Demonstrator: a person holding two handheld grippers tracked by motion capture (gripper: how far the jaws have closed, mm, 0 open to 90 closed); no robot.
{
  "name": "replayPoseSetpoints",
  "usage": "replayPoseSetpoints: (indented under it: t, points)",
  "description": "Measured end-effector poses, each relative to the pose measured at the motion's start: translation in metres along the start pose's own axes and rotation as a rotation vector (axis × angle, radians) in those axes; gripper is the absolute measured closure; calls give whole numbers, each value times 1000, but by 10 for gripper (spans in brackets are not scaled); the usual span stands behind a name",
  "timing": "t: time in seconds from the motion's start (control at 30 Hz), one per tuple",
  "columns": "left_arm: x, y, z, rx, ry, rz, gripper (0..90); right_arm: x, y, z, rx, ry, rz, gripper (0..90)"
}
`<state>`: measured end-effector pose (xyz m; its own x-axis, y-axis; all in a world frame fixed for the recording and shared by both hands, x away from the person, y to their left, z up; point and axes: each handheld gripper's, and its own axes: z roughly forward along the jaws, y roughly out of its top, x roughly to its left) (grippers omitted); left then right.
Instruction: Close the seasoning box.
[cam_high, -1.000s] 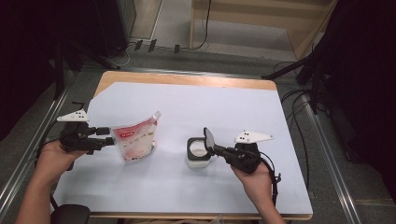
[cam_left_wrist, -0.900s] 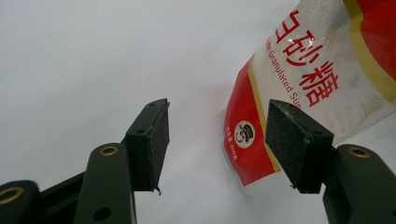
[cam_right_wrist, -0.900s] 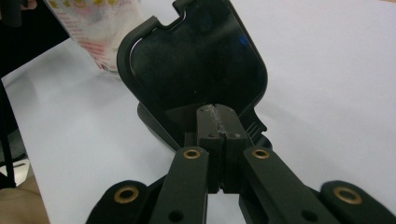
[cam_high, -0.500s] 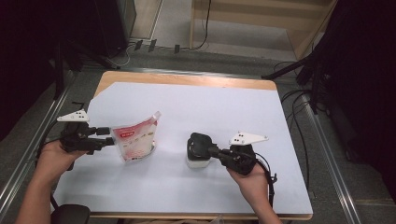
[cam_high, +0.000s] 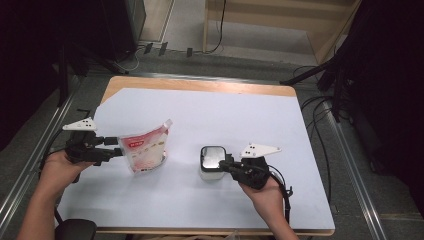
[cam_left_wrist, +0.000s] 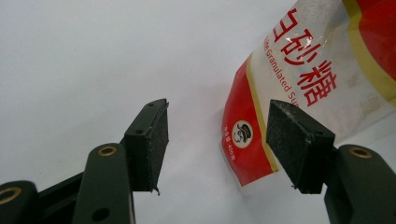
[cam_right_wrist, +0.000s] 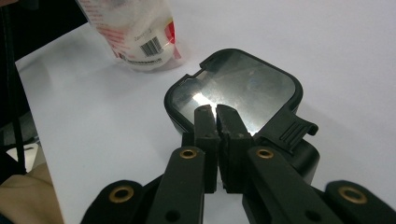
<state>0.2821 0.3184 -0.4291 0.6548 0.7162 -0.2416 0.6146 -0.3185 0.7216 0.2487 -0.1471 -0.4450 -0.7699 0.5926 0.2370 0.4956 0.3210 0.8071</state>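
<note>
Right hand-held gripper (cam_right_wrist: 217, 112) is pressing its nearly-together jaws on the container lid (cam_right_wrist: 238, 91), mid-bench toward the near edge. Left hand-held gripper (cam_left_wrist: 217, 135) is sitting jaws apart beside the sugar pouch (cam_high: 145, 150), probably just touching. Pouch is soft, slippery film: grab the top seam.

On the table (cam_high: 200, 107) — one sugar pouch (cam_high: 146, 152), one lidded container (cam_high: 213, 161) — two grippers.
</note>
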Motion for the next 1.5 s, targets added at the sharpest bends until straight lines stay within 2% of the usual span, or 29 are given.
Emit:
replayPoseSetpoints:
  t: [0.17, 0.33, 0.57, 0.87, 0.93, 1.0, 1.27, 1.5]
  points:
    - [0, 0, 0, 5, 1, 2, 399, 1, 1, -1, 5, 29, 14, 804]
    - [0, 0, 0, 7, -1, 1, 396, 3, 1, -3, -3, 27, -2, 728]
    - [0, 0, 1, 8, 9, -1, 396, -5, 2, -15, -44, 18, 4, 650]
    - [0, 0, 2, 12, 14, 3, 394, -16, -2, -28, -66, -24, 0, 562]
    - [0, 0, 2, 14, 21, -7, 390, -19, -3, -30, -67, -34, 2, 535]
    - [0, 0, 2, 14, 17, -23, 380, -22, -5, -33, -68, -49, 7, 528]
    - [0, 0, 3, 26, 15, -14, 378, -37, -12, -39, -71, -70, 42, 447]
    - [0, -1, 4, 23, 23, -19, 376, -51, -19, -49, -87, -113, 61, 379]
